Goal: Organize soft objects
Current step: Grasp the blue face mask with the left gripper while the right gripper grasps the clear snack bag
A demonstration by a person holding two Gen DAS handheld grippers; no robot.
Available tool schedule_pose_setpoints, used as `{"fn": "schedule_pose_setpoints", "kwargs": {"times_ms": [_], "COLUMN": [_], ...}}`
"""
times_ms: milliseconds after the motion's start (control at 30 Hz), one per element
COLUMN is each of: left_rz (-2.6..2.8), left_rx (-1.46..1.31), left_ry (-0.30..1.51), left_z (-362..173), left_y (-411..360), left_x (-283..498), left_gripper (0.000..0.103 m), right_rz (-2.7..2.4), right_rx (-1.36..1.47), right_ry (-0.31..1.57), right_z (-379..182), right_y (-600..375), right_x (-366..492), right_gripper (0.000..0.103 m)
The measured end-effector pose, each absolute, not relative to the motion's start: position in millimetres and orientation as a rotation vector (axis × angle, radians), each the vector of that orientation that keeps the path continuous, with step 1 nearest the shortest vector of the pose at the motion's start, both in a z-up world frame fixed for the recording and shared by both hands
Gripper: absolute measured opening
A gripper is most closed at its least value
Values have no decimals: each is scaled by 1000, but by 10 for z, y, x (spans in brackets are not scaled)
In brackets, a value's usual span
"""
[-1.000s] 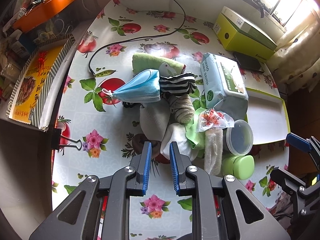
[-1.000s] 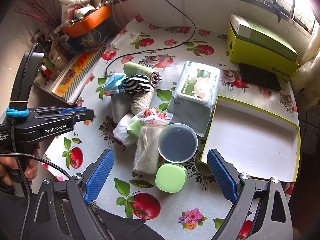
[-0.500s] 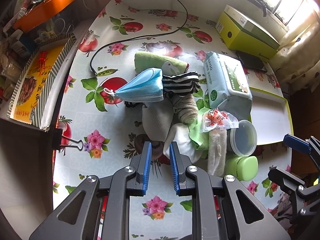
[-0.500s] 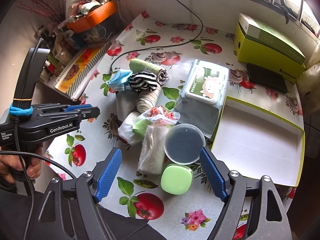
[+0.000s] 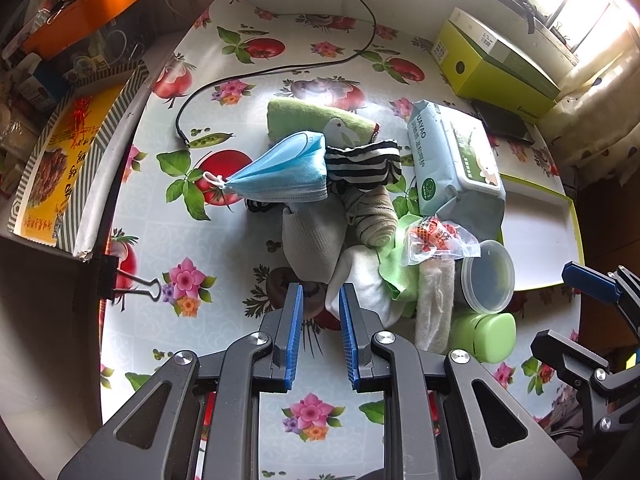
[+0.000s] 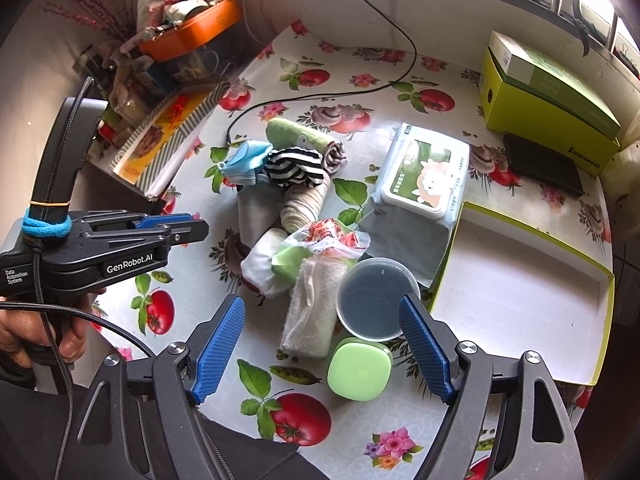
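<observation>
Hovering low over the flower-and-tomato printed oilcloth table (image 5: pixel 168 240), the left gripper (image 5: pixel 319 300) has its blue ribbed fingers drawn close with a narrow gap, holding nothing, their tips just short of a white folded cloth (image 5: pixel 360 280) at the near edge of the heap of soft things. The right gripper (image 6: pixel 322 320) hangs with its jaws spread wide and empty above a cream rolled towel (image 6: pixel 310 312), a pale green rounded plastic case (image 6: pixel 359 368) and a clear round lidded tub (image 6: pixel 376 300). Just beyond these lie a crinkled clear snack wrapper with red print (image 6: pixel 326 236) on a lime green cloth (image 6: pixel 290 260), a grey ribbed sock (image 5: pixel 312 236) and a beige striped rolled sock (image 6: pixel 302 204). Farther on sit a black-and-white striped cloth (image 6: pixel 294 168), a blue pleated face mask (image 5: pixel 280 176) and a green rolled towel (image 6: pixel 296 134), touching one another. To the right are a wet-wipes pack (image 6: pixel 424 176) and an open white tray with a yellow-green rim (image 6: pixel 516 292); a black cable (image 6: pixel 320 96) trails at the far side.
</observation>
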State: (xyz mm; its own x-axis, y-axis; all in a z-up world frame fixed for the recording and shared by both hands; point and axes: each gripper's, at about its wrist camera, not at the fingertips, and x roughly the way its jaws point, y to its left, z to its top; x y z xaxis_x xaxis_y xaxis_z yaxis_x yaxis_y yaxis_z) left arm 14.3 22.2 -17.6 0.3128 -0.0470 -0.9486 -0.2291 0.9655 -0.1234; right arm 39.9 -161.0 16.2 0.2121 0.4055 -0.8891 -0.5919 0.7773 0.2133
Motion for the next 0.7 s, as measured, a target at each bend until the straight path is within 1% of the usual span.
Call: {"fn": "schedule_pose_setpoints", "kwargs": {"times_ms": [400, 567, 700], "left_rz": [131, 140, 147], "left_rx": [-279, -285, -290], "left_ry": [1270, 1274, 1274], "left_z": [-241, -274, -284], "left_y": [290, 327, 360], "left_x": [168, 169, 175], "left_gripper": [19, 19, 19], "right_rz": [704, 716, 724], "right_rx": [-192, -200, -206], "right_ry": [1167, 1175, 1177], "right_z": [153, 125, 106], "right_y": [-1537, -1456, -1416], "right_x": [457, 500, 522], "right_gripper": [80, 74, 72]}}
